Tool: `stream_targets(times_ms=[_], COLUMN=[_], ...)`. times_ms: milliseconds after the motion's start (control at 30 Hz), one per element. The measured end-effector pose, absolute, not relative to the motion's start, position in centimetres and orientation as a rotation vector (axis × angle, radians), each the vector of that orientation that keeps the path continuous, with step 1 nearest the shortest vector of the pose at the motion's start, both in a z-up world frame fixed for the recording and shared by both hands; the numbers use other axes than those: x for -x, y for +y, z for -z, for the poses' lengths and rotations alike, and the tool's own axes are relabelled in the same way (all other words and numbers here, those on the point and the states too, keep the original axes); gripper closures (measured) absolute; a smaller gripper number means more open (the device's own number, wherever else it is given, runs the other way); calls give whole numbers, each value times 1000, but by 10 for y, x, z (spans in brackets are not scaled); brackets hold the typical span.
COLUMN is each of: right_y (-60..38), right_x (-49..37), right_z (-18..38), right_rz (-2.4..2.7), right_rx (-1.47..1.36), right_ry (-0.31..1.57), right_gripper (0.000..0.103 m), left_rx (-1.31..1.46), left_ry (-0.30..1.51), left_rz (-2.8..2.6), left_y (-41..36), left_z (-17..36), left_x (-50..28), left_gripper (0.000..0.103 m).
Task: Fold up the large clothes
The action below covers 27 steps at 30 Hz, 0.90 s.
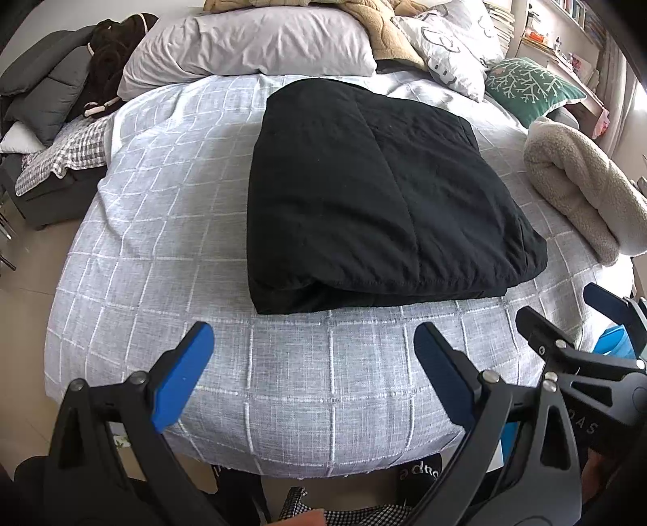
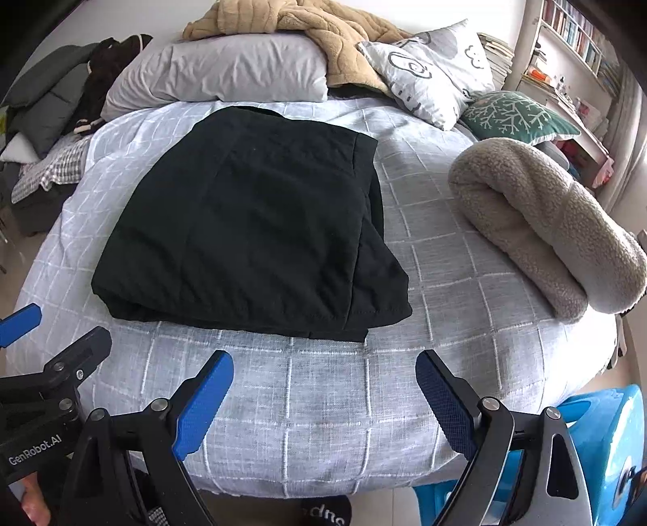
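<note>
A black garment (image 1: 376, 198) lies folded into a thick rectangle on the grey checked bedspread (image 1: 170, 251). It also shows in the right wrist view (image 2: 250, 218), left of centre. My left gripper (image 1: 315, 344) is open and empty, held above the bed's near edge, short of the garment. My right gripper (image 2: 323, 372) is open and empty too, near the bed's front edge. The right gripper shows at the right edge of the left wrist view (image 1: 566, 315). The left gripper shows at the left edge of the right wrist view (image 2: 48, 336).
A rolled beige fleece (image 2: 546, 226) lies on the bed's right side. Pillows (image 2: 226, 73) and a tan blanket (image 2: 307, 24) are piled at the head, with a green cushion (image 2: 513, 113). Dark clothes lie on a chair (image 1: 52, 93) at left. A blue stool (image 2: 606, 445) stands at lower right.
</note>
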State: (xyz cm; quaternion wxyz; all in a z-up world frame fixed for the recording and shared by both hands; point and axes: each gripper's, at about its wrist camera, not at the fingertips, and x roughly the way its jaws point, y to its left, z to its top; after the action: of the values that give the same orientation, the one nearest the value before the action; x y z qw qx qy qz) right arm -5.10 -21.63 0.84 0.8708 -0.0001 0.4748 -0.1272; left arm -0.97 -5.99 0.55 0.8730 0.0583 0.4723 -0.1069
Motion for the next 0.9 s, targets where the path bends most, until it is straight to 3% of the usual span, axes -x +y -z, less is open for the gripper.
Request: stream_targets(times_ms=[900], right_y=[-216], right_x=[51], right_z=[-8], right_rz=[263], right_rx=[5], right_ry=[1001], right_gripper=[10], left_rx=[-123], left_ry=[994], left_rz=[229], left_y=[-61], left_z=[-4], left_x=[11], left_gripper=[4])
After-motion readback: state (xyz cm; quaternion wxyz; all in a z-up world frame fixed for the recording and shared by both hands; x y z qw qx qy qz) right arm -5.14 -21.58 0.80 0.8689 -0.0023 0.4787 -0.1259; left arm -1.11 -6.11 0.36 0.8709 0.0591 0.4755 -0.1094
